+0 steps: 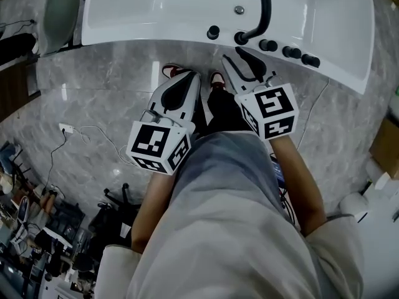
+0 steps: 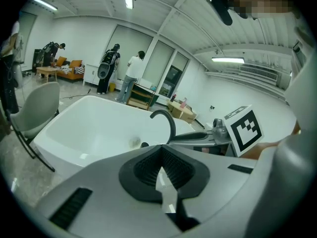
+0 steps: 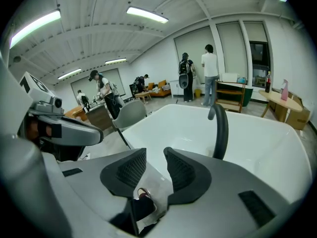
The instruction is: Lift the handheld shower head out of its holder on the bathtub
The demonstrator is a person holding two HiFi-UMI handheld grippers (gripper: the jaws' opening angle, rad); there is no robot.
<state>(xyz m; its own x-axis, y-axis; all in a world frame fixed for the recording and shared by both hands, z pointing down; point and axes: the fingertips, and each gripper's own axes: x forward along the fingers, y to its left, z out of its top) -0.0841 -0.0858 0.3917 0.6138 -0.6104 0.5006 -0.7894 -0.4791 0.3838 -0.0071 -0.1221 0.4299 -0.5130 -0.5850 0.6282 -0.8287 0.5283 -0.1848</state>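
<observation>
The shower head should be one of the short black fittings (image 1: 290, 52) lined along the rim of the white bathtub (image 1: 156, 11), at the upper right of the head view. We cannot tell which one. They sit just right of the tall curved black spout (image 1: 265, 8). Each looks like a stubby dark cap from above, so we judge the head stands upright in its holder with its long axis roughly vertical. Which way its spray face points cannot be read.

We judge the step in hand to be the approach — nothing has been grasped or lifted. The right hand-held gripper (image 1: 235, 56) hovers over the grey floor (image 1: 93, 86) just short of the tub rim, near the spout's base. Its jaws stand moderately apart with nothing between them, only floor and a shoe showing through the gap. The left hand-held gripper (image 1: 190, 75) hangs further left in the frame and lower, its jaws closed together on nothing.

Next, the right one would need to travel up and right in the frame to the correct fitting, straddle it with the open jaws, close firmly — then draw straight up along the holder's axis.
</observation>
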